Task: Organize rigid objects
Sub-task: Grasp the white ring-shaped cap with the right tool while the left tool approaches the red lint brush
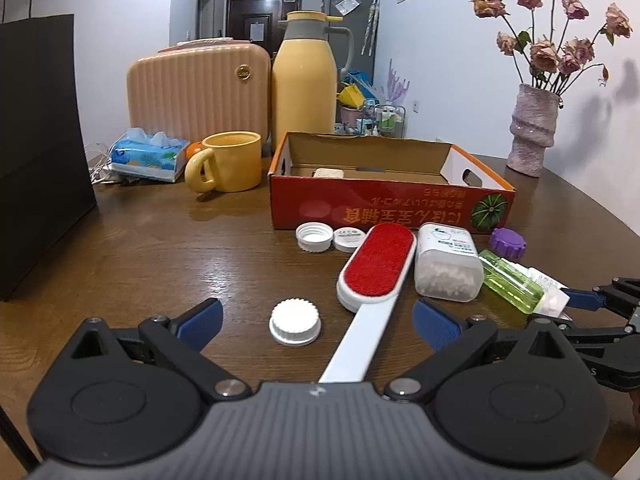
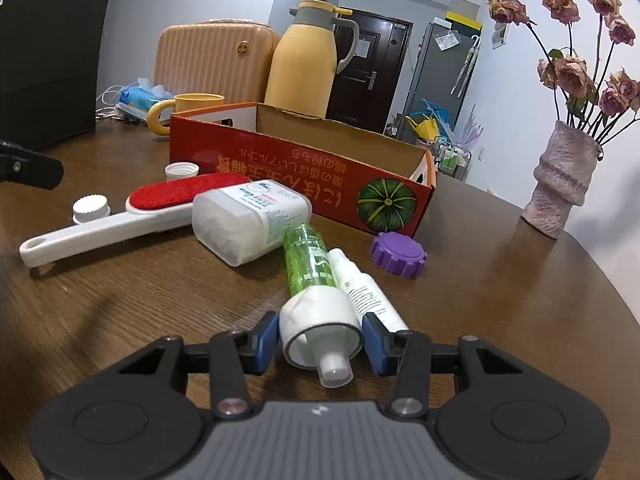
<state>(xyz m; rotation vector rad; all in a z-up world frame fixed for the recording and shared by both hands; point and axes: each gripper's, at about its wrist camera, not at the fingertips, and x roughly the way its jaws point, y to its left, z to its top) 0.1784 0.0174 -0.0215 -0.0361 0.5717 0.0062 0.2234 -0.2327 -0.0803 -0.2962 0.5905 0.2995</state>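
Observation:
My right gripper [image 2: 322, 340] is shut on the white cap end of a green spray bottle [image 2: 310, 264] that lies on the wooden table; the bottle also shows in the left wrist view [image 1: 510, 280]. A small white spray bottle [image 2: 366, 288] lies beside it. My left gripper [image 1: 318, 322] is open above the table, with a white ridged cap [image 1: 295, 322] and the white handle of a red lint brush [image 1: 374, 272] between its fingers. A red cardboard box [image 1: 384, 204] stands open behind them, holding a pale block [image 1: 329, 173].
A clear cotton-swab container [image 1: 446, 264], a purple cap [image 1: 508, 243], an open white cap [image 1: 314, 237] and a small white tin [image 1: 349, 239] lie by the box. Behind stand a yellow mug [image 1: 230, 162], thermos [image 1: 306, 80], pink case [image 1: 198, 92], tissue pack [image 1: 148, 154], black bag [image 1: 40, 152] and flower vase [image 1: 532, 128].

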